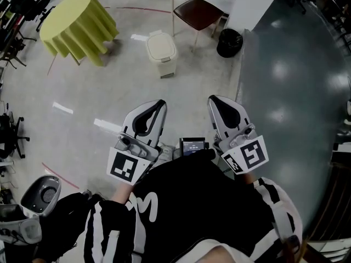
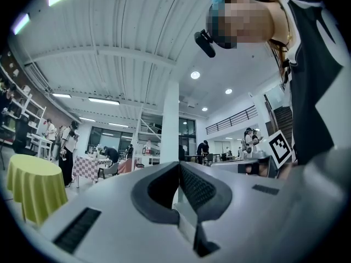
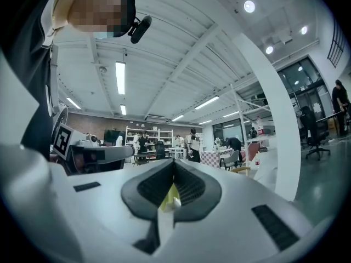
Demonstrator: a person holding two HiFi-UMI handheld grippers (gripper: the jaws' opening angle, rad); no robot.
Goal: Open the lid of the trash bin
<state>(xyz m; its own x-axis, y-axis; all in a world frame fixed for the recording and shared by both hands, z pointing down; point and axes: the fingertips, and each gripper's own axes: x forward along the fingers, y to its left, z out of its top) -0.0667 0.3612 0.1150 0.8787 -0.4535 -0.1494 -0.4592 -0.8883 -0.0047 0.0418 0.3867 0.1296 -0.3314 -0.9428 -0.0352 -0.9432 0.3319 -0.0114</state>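
Ahead, the cream plastic trash bin (image 1: 162,51) stands on the pale polished floor (image 1: 98,92) with its rounded lid (image 1: 160,44) down flat. It is well apart from both grippers. A round table under a yellow-green cloth (image 1: 77,25) stands to its left. A wooden-framed chair with a dark brown seat (image 1: 197,12) stands behind it to the right, and a small round black bin (image 1: 229,42) sits further right at the foot of a white wall (image 1: 258,4). There the pale floor gives way to a darker grey stretch (image 1: 290,92).

The left gripper (image 1: 159,106) and the right gripper (image 1: 215,100) are held side by side close to the person's body, tips pointing toward the bin. In each gripper view the two dark ribbed pads meet at the tip, so both pairs of jaws are pressed together with nothing pinched. A small dark screen device (image 1: 193,146) sits between the two marker cubes, against the black top with white stripes (image 1: 197,212). Black office chairs (image 1: 13,10) crowd the left edge, and a grey-and-white shell-shaped object (image 1: 41,193) lies low on the left.
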